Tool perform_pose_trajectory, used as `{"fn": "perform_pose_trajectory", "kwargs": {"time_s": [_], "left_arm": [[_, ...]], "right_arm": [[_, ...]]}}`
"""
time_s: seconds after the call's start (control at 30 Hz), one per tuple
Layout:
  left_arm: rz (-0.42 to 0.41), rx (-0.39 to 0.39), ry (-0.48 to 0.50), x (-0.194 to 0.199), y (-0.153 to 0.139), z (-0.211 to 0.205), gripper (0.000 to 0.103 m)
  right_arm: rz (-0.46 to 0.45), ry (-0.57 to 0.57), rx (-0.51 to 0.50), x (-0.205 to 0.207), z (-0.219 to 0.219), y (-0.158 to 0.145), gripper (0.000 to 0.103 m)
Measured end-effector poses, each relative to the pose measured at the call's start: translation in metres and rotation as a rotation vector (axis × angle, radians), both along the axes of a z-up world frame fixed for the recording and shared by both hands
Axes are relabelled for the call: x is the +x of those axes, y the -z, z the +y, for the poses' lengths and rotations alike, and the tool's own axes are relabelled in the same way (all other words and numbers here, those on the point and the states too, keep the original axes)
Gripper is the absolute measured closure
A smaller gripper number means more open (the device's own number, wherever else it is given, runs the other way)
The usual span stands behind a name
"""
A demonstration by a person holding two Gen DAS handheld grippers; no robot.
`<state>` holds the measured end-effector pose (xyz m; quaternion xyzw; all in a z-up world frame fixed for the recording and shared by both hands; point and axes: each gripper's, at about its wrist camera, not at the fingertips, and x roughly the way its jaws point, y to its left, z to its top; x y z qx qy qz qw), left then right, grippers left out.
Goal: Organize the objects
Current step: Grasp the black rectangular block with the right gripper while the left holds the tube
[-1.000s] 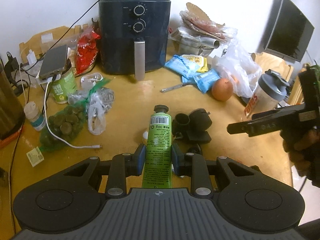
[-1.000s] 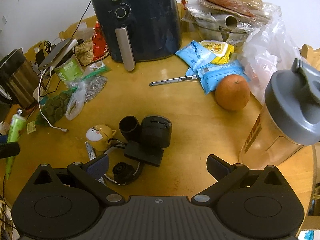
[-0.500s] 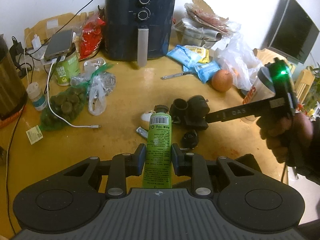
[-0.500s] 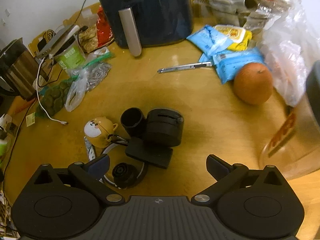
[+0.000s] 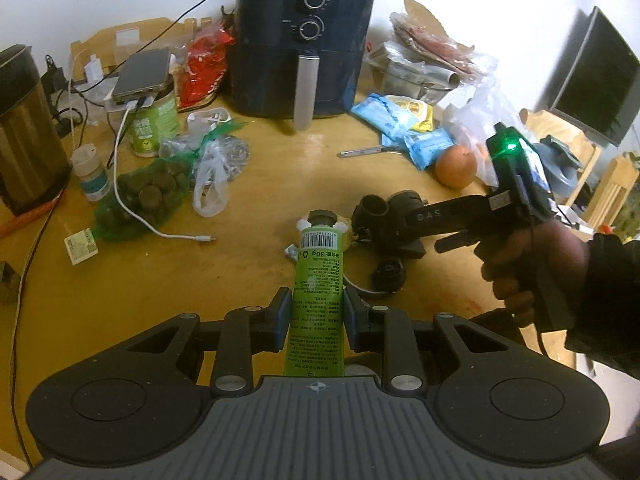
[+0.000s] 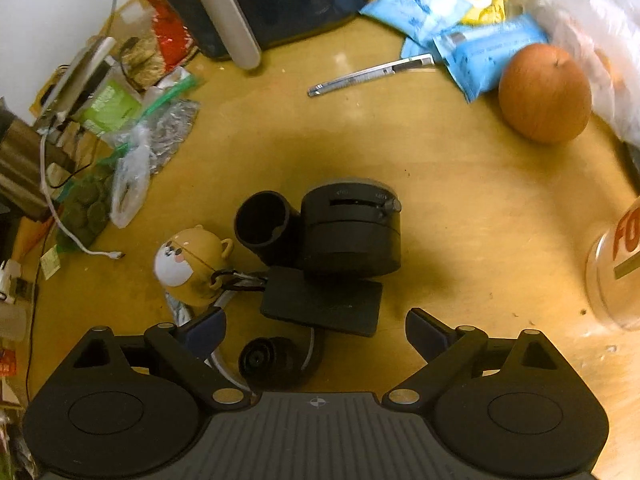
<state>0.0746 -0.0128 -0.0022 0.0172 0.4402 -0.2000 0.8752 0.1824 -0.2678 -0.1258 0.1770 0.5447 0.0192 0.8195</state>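
Note:
My left gripper (image 5: 316,316) is shut on a green tube (image 5: 318,280) with a black cap, held above the wooden table (image 5: 120,300). My right gripper (image 6: 316,330) hangs low over a black device (image 6: 348,236) of a cylinder, an open cup and a flat base plate (image 6: 320,300). Its jaws are wide and closing, with the plate's near edge and a small black cap (image 6: 272,362) between them, untouched. In the left wrist view the right gripper (image 5: 404,220), held by a hand (image 5: 532,260), reaches over the same black device (image 5: 376,210).
A bear-shaped case (image 6: 192,260) lies left of the black device. An orange (image 6: 544,92), blue packets (image 6: 480,56), a box cutter (image 6: 368,74) and a clear shaker bottle (image 6: 616,268) lie to the right. A dark air fryer (image 5: 304,40), phone (image 5: 142,74) and bagged items (image 5: 148,196) crowd the back and left.
The right gripper has come down and closer to the black device, its jaws narrowing slightly. In the left wrist view it has swung in over the device. The left gripper keeps hold of the tube.

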Motion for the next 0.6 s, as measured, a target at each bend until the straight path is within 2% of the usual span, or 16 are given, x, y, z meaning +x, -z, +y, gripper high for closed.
{"fn": "perform_pose_trajectory", "kwargs": {"time_s": [0.1, 0.23, 0.3, 0.33, 0.6], "left_arm": [[-0.002, -0.006, -0.019, -0.001, -0.001, 0.004, 0.076], [-0.003, -0.015, -0.041, -0.001, -0.002, 0.008, 0.076], [-0.011, -0.019, -0.048, 0.000, -0.004, 0.009, 0.076], [-0.018, -0.022, -0.051, -0.001, -0.006, 0.010, 0.076], [-0.040, -0.032, -0.056, -0.004, -0.011, 0.010, 0.076]], "right_arm": [[0.020, 0.025, -0.015, 0.005, 0.004, 0.005, 0.008], [0.049, 0.035, -0.019, 0.011, 0.010, 0.012, 0.015], [0.047, 0.042, -0.037, 0.012, 0.013, 0.011, 0.020], [0.045, 0.046, -0.051, 0.012, 0.014, 0.011, 0.030], [0.040, 0.039, -0.030, 0.007, 0.008, 0.002, 0.032]]}}
